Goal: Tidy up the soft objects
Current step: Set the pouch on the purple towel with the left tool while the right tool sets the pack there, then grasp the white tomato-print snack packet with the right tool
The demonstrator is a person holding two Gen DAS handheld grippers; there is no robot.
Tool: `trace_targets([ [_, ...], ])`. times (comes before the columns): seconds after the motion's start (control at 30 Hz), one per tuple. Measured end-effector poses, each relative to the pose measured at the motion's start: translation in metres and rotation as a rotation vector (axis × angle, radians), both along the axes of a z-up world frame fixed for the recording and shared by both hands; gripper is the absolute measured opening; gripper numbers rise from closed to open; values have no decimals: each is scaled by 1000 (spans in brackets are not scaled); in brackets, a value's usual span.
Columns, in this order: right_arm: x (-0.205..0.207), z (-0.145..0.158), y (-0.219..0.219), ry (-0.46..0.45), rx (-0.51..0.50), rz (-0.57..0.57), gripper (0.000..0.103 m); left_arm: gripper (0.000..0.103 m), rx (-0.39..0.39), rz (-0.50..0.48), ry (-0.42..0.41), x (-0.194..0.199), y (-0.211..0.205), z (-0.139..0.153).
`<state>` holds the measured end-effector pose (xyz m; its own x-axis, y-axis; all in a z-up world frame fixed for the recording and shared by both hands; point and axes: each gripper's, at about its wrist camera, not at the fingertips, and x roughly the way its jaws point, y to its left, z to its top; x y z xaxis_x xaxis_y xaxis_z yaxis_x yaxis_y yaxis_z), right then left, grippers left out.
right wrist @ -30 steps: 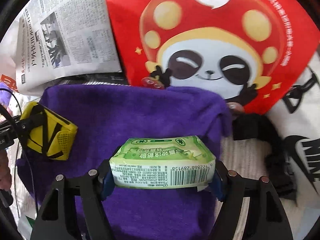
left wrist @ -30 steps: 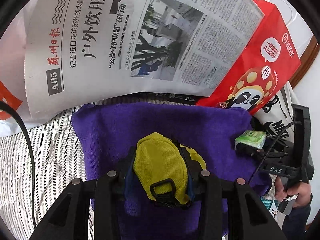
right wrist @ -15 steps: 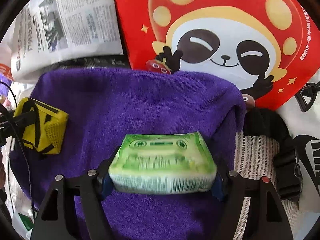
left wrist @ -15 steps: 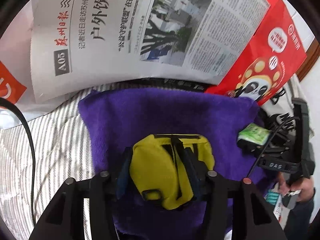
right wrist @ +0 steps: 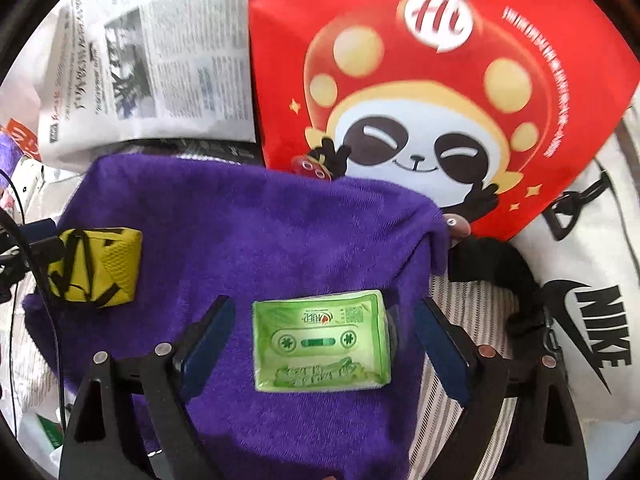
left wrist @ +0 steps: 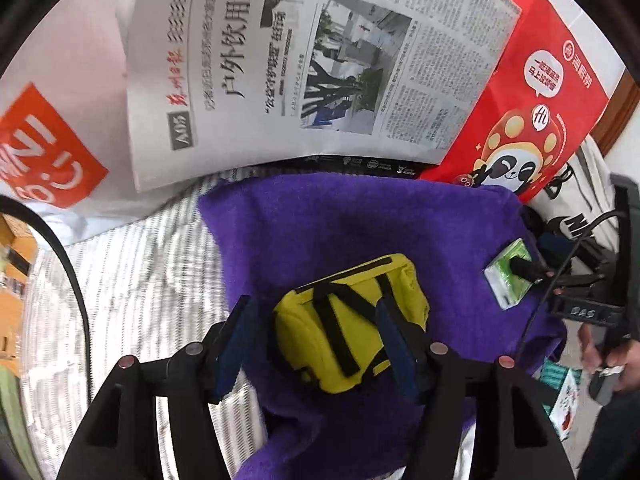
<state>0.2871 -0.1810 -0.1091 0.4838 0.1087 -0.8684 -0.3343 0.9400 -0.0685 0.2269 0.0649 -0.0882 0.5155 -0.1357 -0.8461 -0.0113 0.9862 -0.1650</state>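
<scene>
So you've got one of each here: one yellow pouch (left wrist: 352,324), one green tissue pack (right wrist: 320,346), one purple towel (right wrist: 256,240) under both, on striped bedding (left wrist: 132,280). Your left gripper (left wrist: 316,344) has its jaws spread apart; the pouch sits between them on the left part of the towel, black straps up, and the right finger looks to be touching it while the left one has a gap. Your right gripper (right wrist: 322,344) is wide open too, with the tissue pack lying flat on the towel between the fingers, clear of both. The pack has a cassette drawing on it, but the small print is too blurry to read. Behind the towel: one newspaper (left wrist: 312,64) with Chinese headlines and "A05", one red panda bag (right wrist: 436,92) with "Hi" in a bubble, and one white bag (right wrist: 592,320) reading "NIKE", cut off at the right edge. Far left there's an orange label (left wrist: 44,152), only partly visible
</scene>
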Motion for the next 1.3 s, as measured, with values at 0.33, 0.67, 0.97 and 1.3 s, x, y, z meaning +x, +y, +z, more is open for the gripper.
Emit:
trace_targets([
  [0.33,-43,41,-16,-49,10,-34,90,60,-16,-40,-26,-44,-8,21],
  [0.67,-113,48,-54,-47,68,-113,90,60,-82,-82,-61,-104,-24,31],
  [0.97,-166,24,-54,-10,62,-54,90,60,-114,-88,-57,-146,-30,27],
  [1.3,-170,5,-51,-28,4,-11,91,60,-123,-95,-30,-158,-34,21],
])
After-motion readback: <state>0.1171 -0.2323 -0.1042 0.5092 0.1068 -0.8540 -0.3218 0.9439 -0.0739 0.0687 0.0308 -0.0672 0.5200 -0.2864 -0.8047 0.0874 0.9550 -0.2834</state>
